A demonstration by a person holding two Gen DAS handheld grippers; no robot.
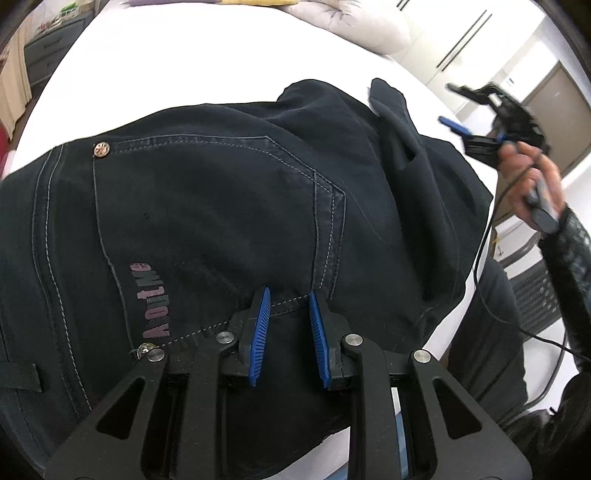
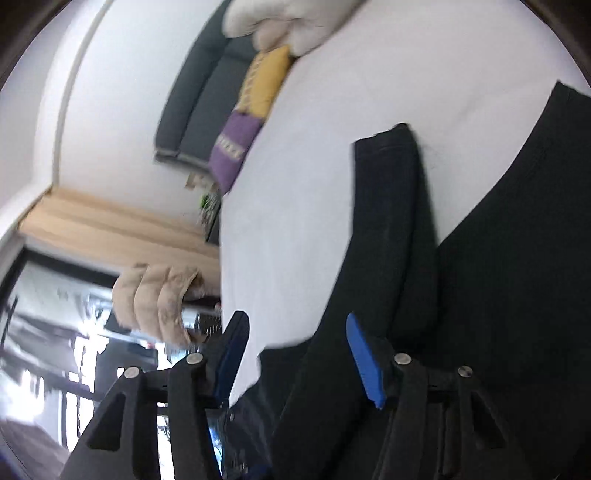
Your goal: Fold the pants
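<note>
The dark navy pants [image 1: 229,206] lie on a white bed [image 1: 207,70], seat side up, with a back pocket, a copper rivet and pink lettering showing. My left gripper [image 1: 289,295] hovers just over the waistband end, its blue pads apart and nothing between them. My right gripper [image 1: 476,122] shows in the left wrist view at the far right, held in a hand above the bed's edge. In the right wrist view the right gripper [image 2: 297,321] is open and empty, tilted sideways over a folded pant leg [image 2: 391,229]. That view is blurred.
A white quilt [image 1: 354,22] lies bunched at the bed's head, with a yellow pillow [image 2: 266,85] and a purple pillow [image 2: 232,151]. A grey dresser [image 1: 48,48] stands at the far left. A black cable [image 1: 495,288] hangs off the bed's right side.
</note>
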